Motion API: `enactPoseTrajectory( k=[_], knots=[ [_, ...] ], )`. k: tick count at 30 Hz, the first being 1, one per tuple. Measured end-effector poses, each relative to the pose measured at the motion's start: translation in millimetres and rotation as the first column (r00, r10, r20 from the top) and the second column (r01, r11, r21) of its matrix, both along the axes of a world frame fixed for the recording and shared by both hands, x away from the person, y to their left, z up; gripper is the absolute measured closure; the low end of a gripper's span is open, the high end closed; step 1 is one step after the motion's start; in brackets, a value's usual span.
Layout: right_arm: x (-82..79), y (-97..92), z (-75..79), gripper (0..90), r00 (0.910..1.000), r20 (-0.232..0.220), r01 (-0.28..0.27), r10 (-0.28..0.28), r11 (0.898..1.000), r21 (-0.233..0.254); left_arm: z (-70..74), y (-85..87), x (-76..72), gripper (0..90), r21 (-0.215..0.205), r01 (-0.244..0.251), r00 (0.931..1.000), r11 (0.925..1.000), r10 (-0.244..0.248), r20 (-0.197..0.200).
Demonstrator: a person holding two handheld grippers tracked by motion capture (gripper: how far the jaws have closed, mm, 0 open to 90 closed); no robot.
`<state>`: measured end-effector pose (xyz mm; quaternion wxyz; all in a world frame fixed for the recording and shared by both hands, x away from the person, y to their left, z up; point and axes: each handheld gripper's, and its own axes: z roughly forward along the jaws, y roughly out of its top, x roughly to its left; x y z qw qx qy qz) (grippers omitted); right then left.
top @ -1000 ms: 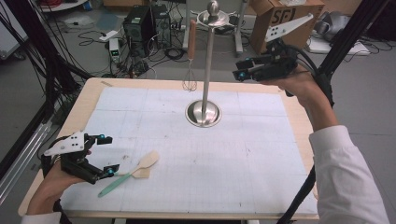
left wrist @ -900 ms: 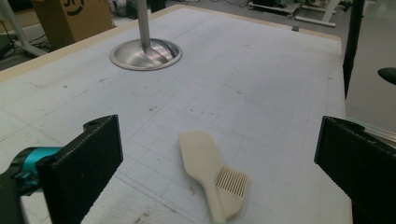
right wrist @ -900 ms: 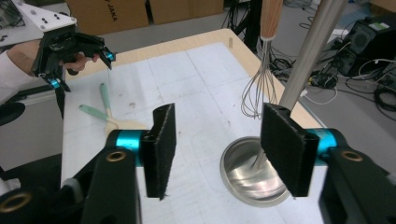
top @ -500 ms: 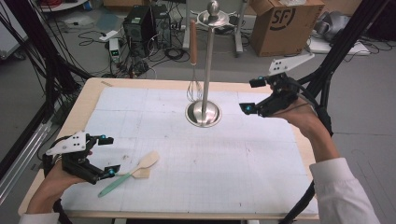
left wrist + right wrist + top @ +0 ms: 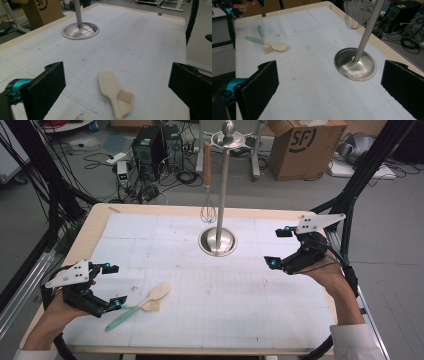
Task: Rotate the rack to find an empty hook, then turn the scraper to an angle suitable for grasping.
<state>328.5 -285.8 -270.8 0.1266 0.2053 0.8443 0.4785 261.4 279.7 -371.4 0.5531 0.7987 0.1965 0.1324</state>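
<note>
whisk [image 5: 208, 212] on stand [image 5: 218, 241], spatula [image 5: 142, 303] flat

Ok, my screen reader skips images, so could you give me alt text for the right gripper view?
Open black tongs frame a white gridded table with a steel stand on a round base at right. A whisk hangs behind it; a spatula and brush lie crossed at far left.

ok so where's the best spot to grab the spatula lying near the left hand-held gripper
Probably the mint green handle, not the cream blade. The spatula lies flat, its blade crossed over a brush head, while the handle points toward the open left hand-held gripper. Come from above, jaws straddling the thin handle crosswise.
</note>
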Motion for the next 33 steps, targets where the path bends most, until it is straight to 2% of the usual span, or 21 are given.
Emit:
enactPoseTrajectory(
  k=[8,13,25,30,33],
  knots=[
    [-12.4,0.3,-16.7,0.4,0.9998,0.016,0.015,-0.015,1.0,0.008,7.5,0.7,-4.9,1.7,0.02,-0.003,0.9998,0.9998,0.002,0.022],
    [-17.0,-1.3,-25.9,0.4,0.9998,0.006,0.018,-0.018,0.999,0.029,12.3,1.5,-6.0,1.7,0.031,-0.003,0.9996,0.9995,0.003,0.029],
    [-19.6,-3.5,-40.6,0.4,0.9995,-0.015,0.027,-0.027,0.999,0.032,13.4,-3.6,-5.0,1.7,0.047,0.0,0.9999,0.9989,-0.001,0.011],
    [-21.1,-4.7,-42.5,0.4,0.9997,-0.015,0.022,-0.021,0.999,0.03,15.1,-5.7,-5.9,2.6,0.078,0.003,0.9998,0.9969,-0.005,0.018],
    [-22.4,-5.9,-43.7,0.4,0.9994,-0.024,0.026,-0.025,0.999,0.029,15.3,-8.9,-6.8,2.8,0.111,0.009,0.9999,0.9937,-0.01,0.009]
  ],
)
